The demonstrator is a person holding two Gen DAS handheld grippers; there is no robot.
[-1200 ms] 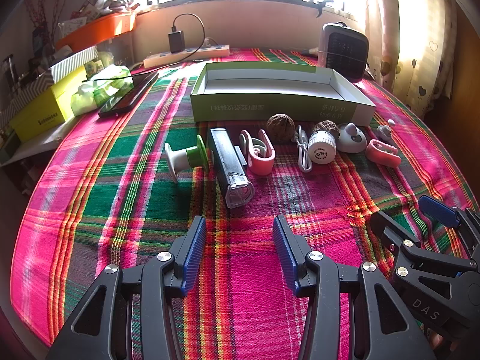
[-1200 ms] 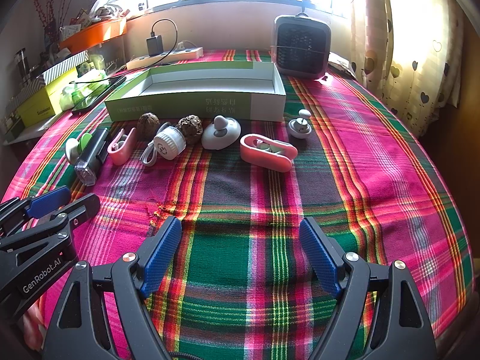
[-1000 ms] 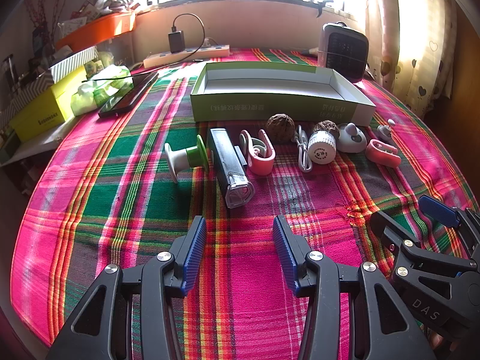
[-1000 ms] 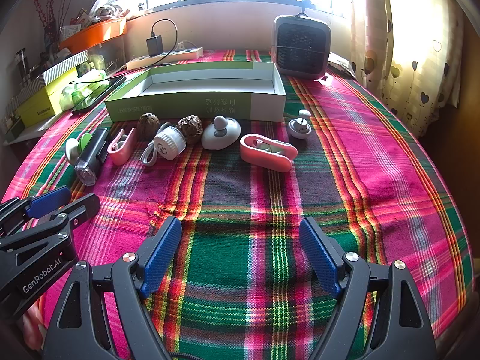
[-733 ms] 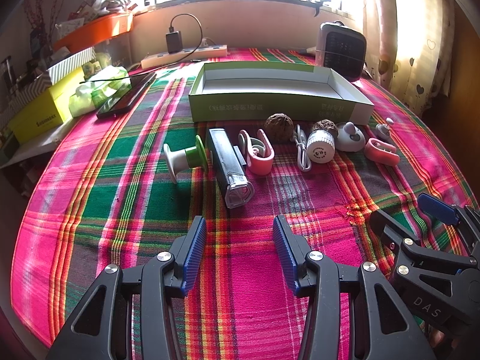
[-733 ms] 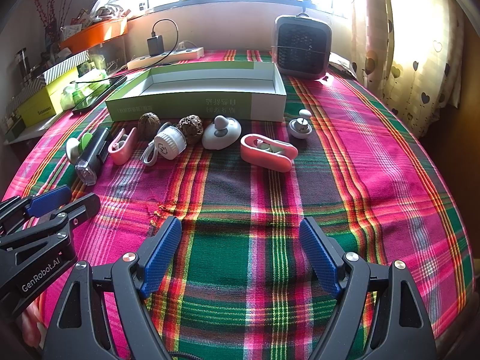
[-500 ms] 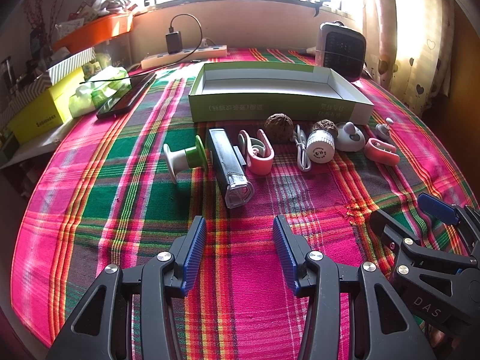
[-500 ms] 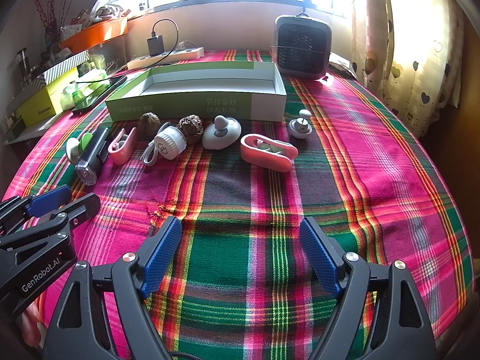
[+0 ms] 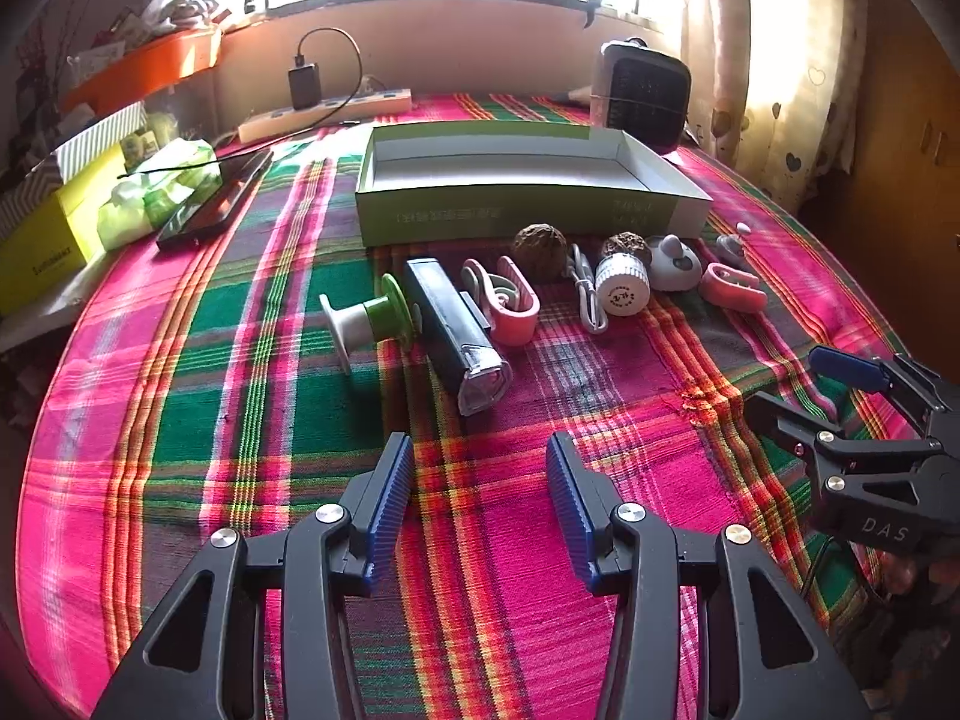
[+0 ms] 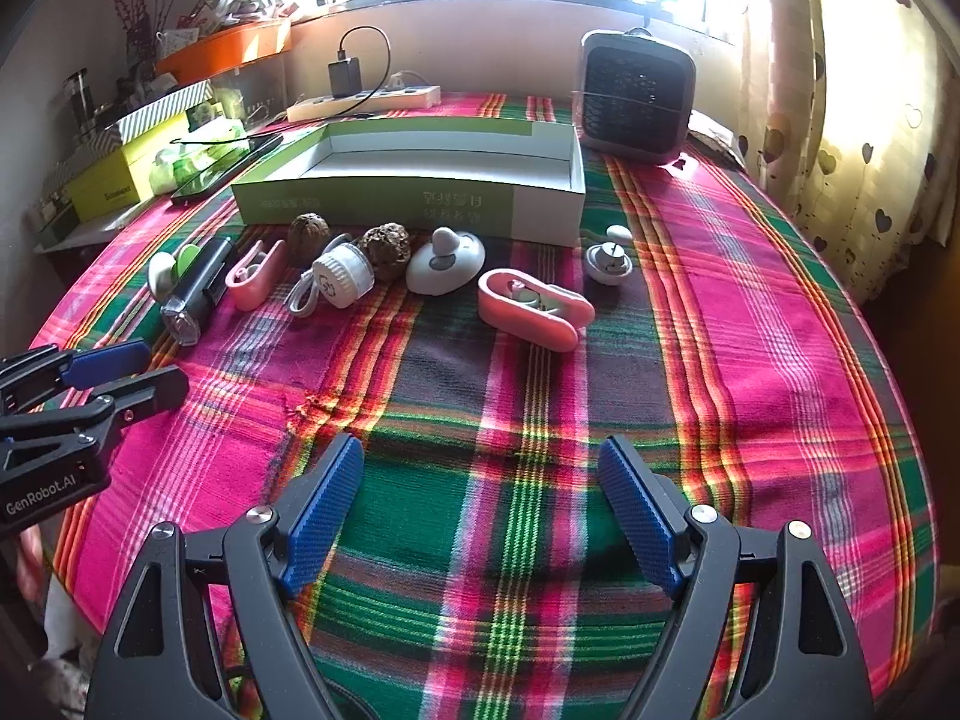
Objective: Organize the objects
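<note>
On the plaid surface (image 9: 180, 420):
Left tongs (image 9: 480, 504): parted, empty (blue pads).
Right tongs (image 10: 480, 510): wide, empty.
Small objects (image 9: 456, 330): rowed at 12 o'clock.
Green box (image 9: 516, 204): behind them, empty.

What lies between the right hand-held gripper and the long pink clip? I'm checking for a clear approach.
Only bare plaid tablecloth separates the right hand-held gripper from the pink clip, as the right wrist view shows.

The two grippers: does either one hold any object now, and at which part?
Nothing is held. The left gripper and the right gripper are both open above the plaid cloth, nothing between their fingers.
</note>
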